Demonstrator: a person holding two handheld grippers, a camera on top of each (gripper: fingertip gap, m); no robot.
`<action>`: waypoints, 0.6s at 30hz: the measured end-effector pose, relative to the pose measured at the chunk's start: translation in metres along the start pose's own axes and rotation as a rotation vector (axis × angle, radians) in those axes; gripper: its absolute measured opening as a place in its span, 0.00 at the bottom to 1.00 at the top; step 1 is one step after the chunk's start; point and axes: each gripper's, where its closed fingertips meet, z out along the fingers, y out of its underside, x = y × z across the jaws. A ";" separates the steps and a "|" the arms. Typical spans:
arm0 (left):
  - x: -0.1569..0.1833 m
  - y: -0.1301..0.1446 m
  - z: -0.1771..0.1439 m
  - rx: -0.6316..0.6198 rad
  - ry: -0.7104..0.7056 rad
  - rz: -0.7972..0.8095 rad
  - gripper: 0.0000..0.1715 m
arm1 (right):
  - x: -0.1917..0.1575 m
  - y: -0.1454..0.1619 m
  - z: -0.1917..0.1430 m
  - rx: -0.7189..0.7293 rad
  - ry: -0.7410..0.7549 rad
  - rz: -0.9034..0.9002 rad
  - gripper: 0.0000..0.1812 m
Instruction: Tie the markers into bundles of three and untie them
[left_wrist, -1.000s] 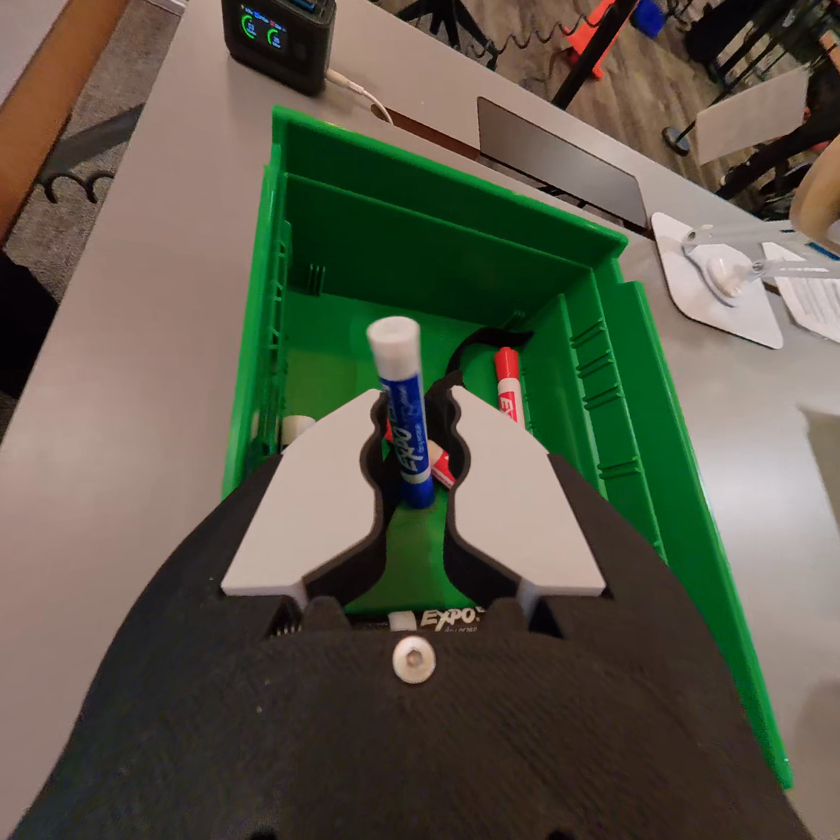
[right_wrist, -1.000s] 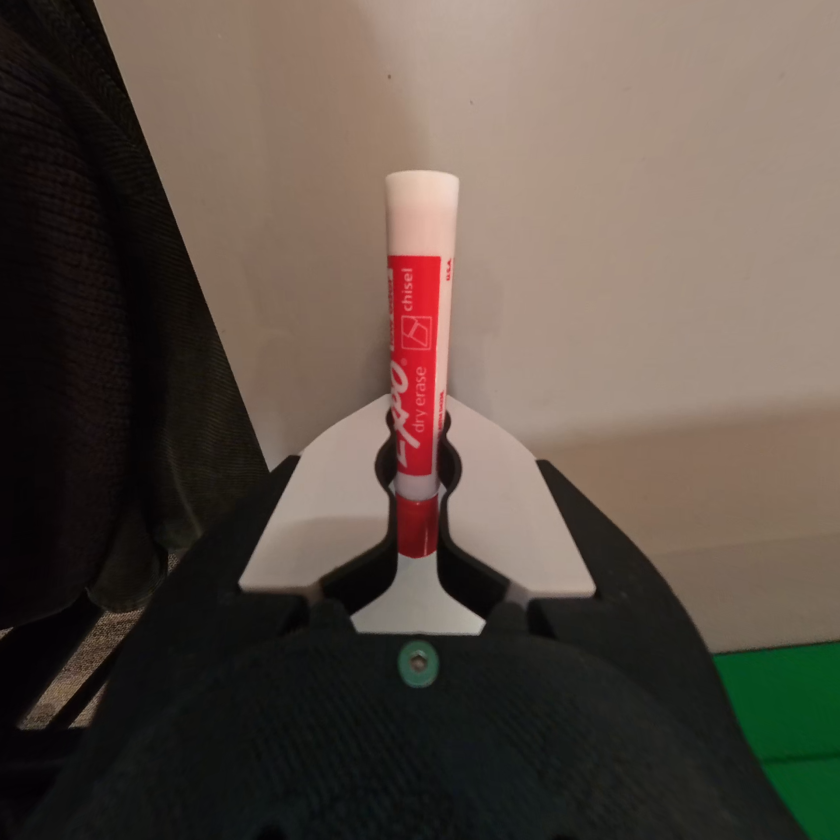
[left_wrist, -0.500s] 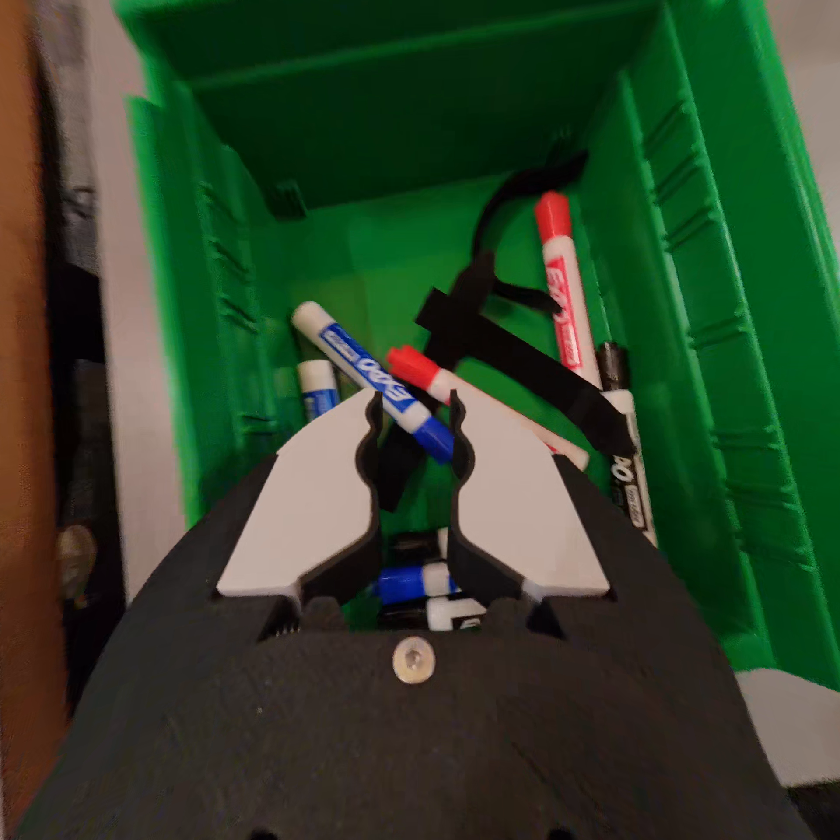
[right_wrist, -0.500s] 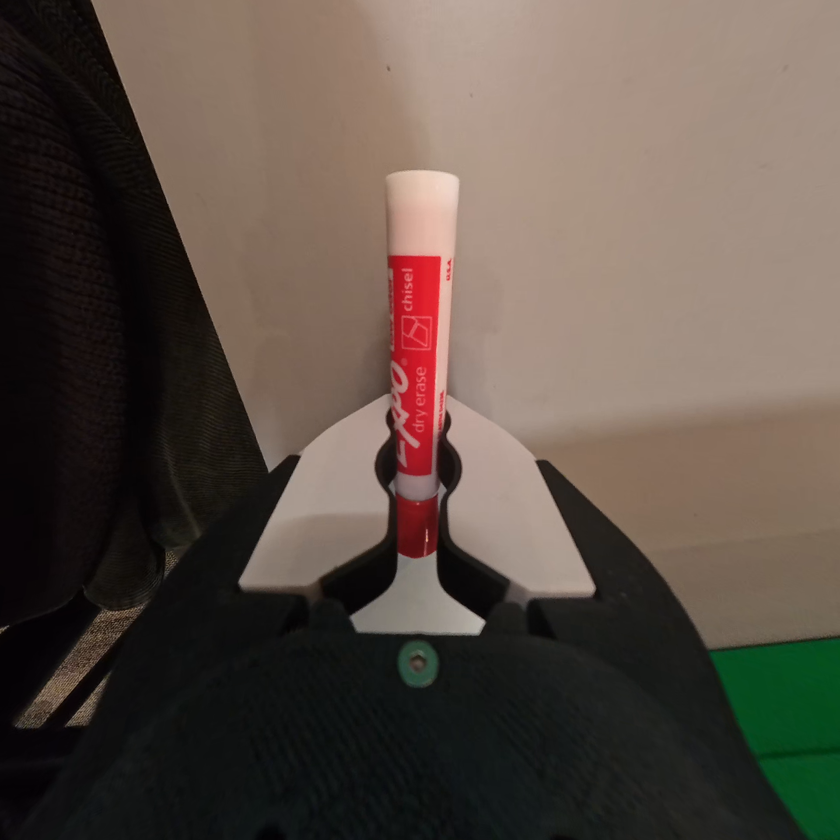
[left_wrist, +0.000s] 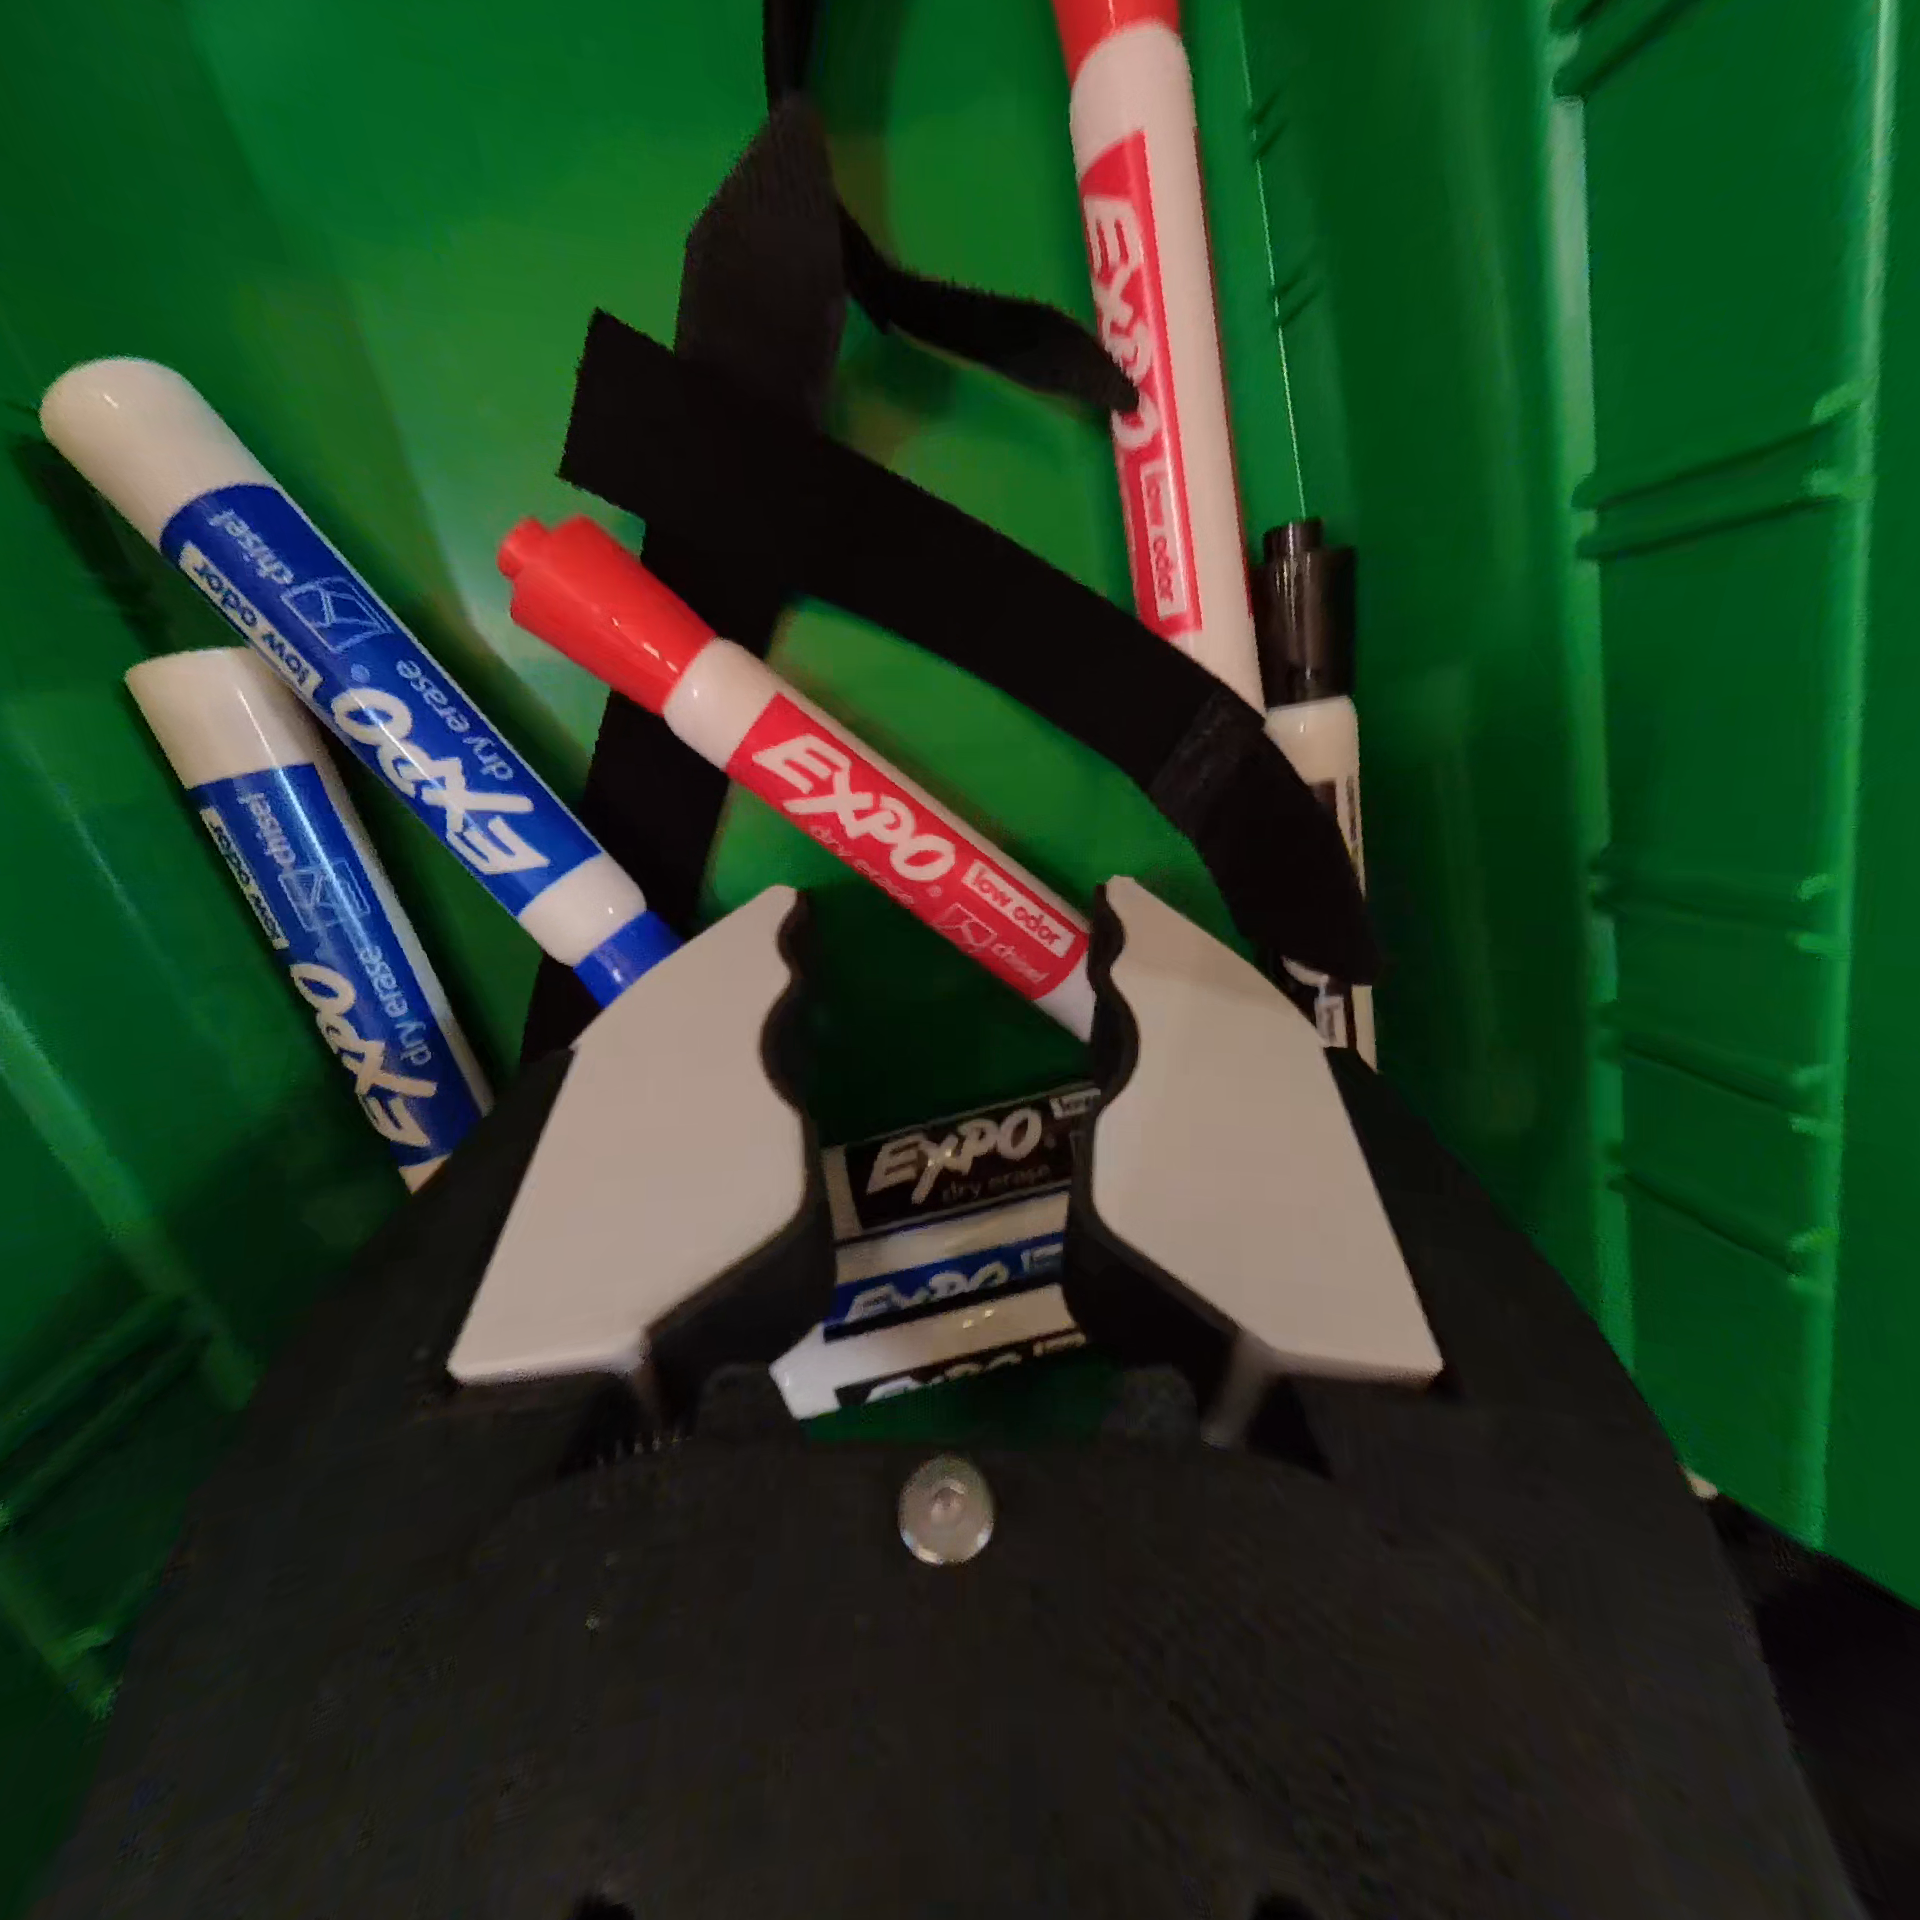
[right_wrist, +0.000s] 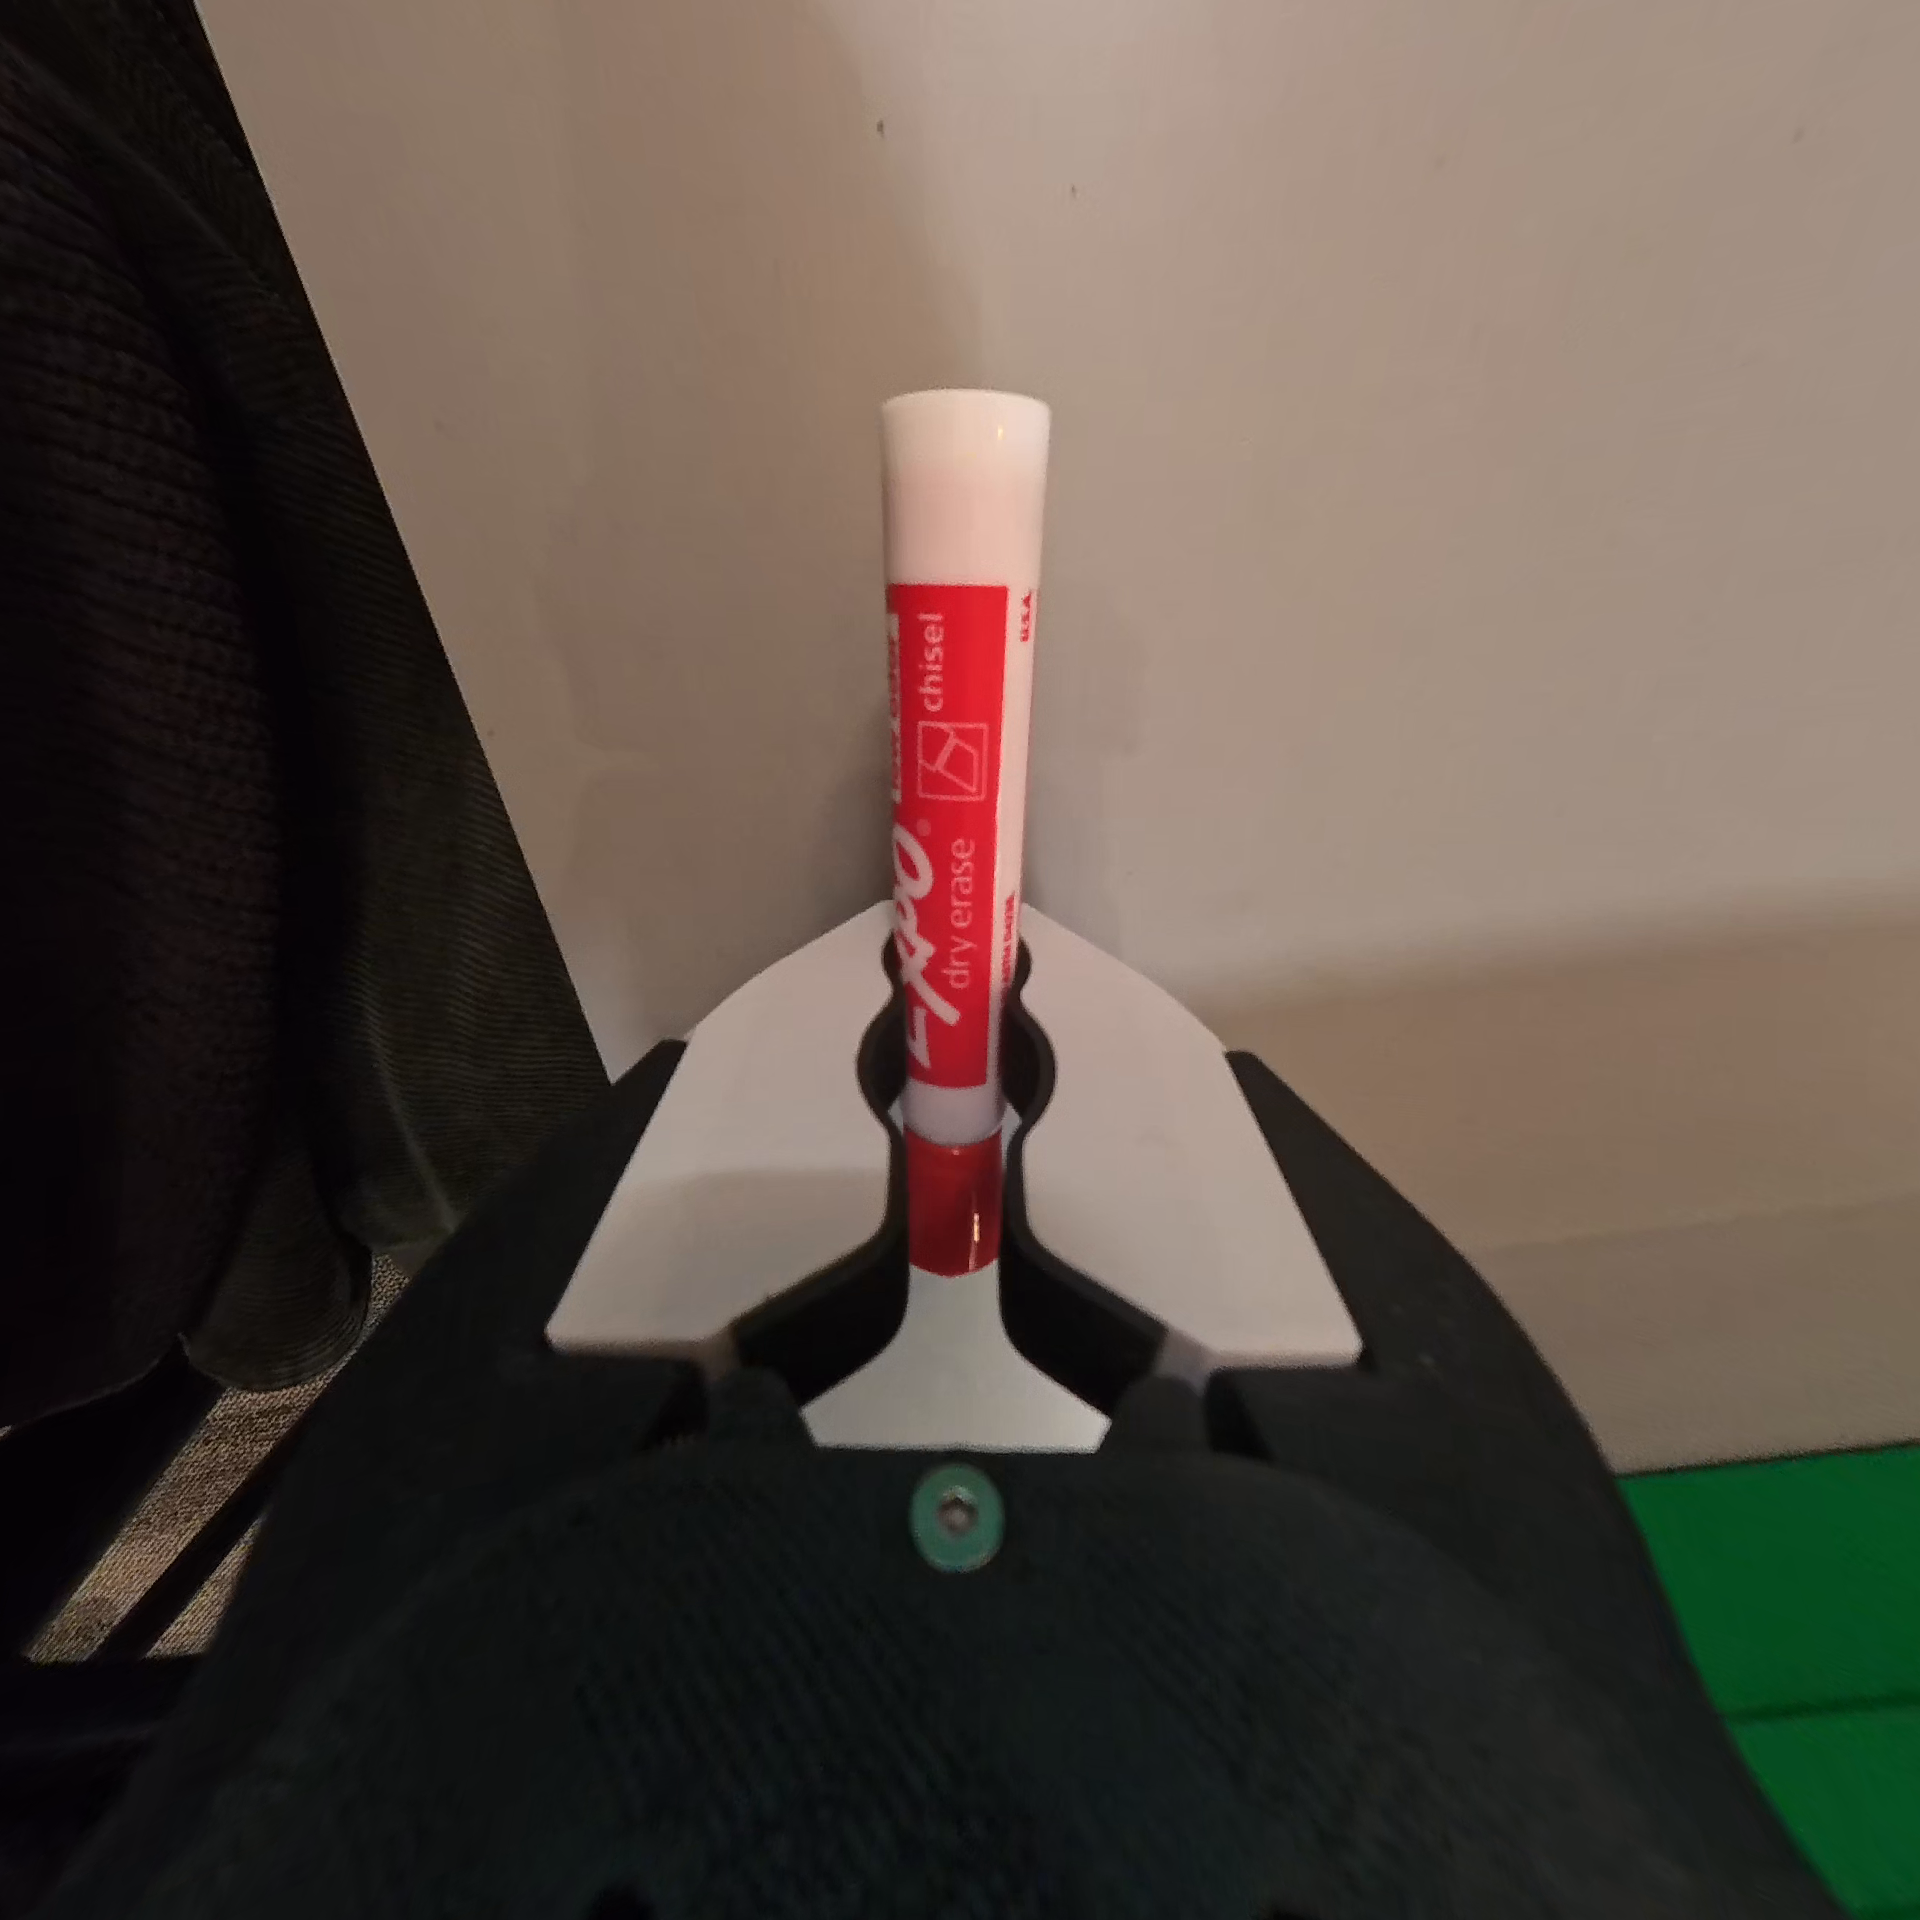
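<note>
My left gripper (left_wrist: 948, 914) is open and empty, low inside a green bin (left_wrist: 1714, 727). Just past its fingertips a capped red marker (left_wrist: 831, 790) lies slanted, its white end against the right finger. A blue marker (left_wrist: 416, 727) and a second blue marker (left_wrist: 312, 914) lie to the left. Between the fingers a black-labelled marker (left_wrist: 956, 1164) lies crosswise, with more markers below it. My right gripper (right_wrist: 958, 925) is shut on a red marker (right_wrist: 961, 727), white end pointing away, over a grey table (right_wrist: 1455, 520).
A black strap (left_wrist: 935, 582) lies across the markers. Another red marker (left_wrist: 1143, 364) and a black-capped marker (left_wrist: 1309, 665) lie along the bin's right wall. In the right wrist view, dark fabric (right_wrist: 208, 727) hangs at left and the bin's corner (right_wrist: 1787, 1621) shows at lower right. The gap from one gripper's tips to the other's is roughly 50 cm.
My left gripper let go of the blue marker, which now lies in the bin. The gripper opened wider and moved down into the bin. The right gripper has not moved.
</note>
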 end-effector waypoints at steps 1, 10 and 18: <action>-0.001 0.003 -0.001 -0.015 0.001 0.011 0.26 | 0.000 0.000 0.000 0.000 0.000 0.000 0.08; -0.013 0.012 -0.008 -0.055 -0.033 0.060 0.16 | -0.001 0.000 0.000 0.001 -0.001 -0.002 0.08; -0.018 -0.029 -0.083 0.231 -0.098 0.075 0.13 | -0.001 -0.003 -0.001 0.019 -0.010 -0.001 0.08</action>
